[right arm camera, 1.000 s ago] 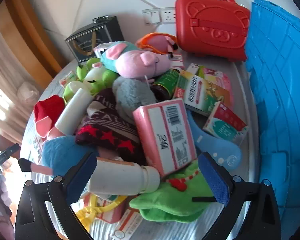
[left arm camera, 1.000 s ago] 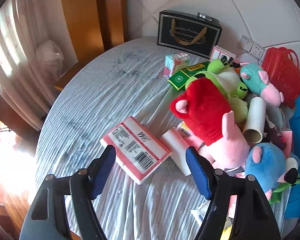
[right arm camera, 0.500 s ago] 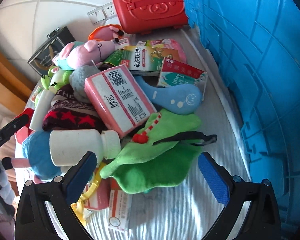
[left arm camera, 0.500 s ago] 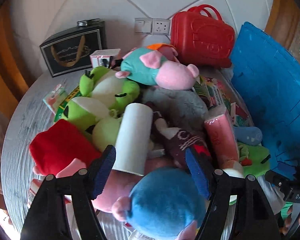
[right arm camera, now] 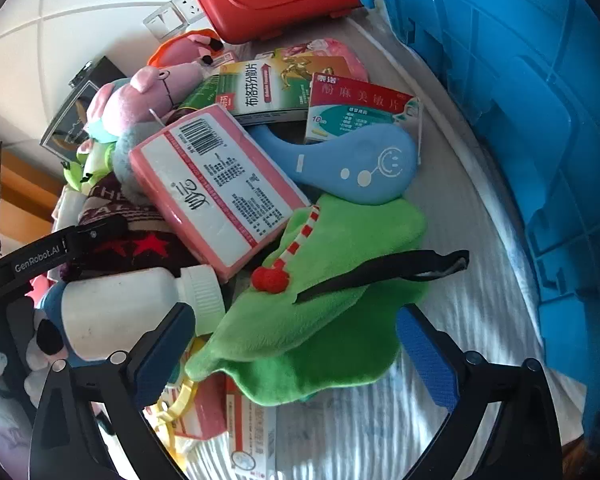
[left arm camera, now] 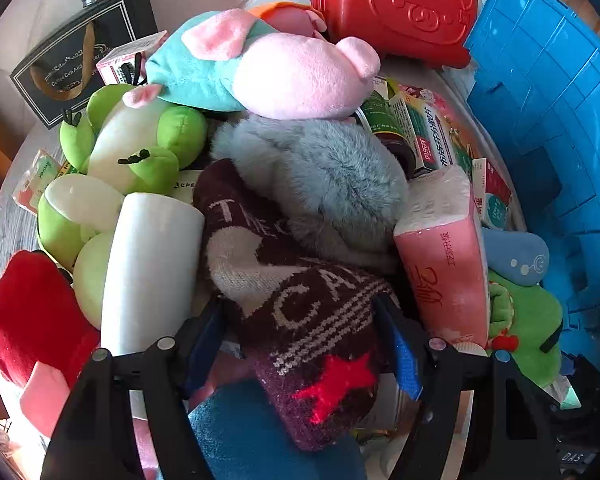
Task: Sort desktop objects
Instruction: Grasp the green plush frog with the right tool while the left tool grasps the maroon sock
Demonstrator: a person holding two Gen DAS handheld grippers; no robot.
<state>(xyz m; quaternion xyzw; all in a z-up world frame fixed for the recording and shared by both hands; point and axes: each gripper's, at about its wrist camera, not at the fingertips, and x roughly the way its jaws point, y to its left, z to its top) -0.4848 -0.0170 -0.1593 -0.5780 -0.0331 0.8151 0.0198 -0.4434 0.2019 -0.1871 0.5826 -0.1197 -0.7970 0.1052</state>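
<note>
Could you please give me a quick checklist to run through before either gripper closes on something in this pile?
1. Left gripper open around the maroon knit hat: ok.
2. Hat free to lift: not ok, the grey furry plush lies partly on it.
3. Right gripper open, straddling the green plush: ok.
4. Green plush free on top: not ok, the pink tissue pack and blue paddle overlap its upper edge.
5. Blue crate within reach on the right: ok.
6. Room inside the crate: cannot tell.

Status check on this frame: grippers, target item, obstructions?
Left gripper open, straddling maroon knit hat. Right gripper open over green plush. Pink tissue pack crowds hat.
</note>
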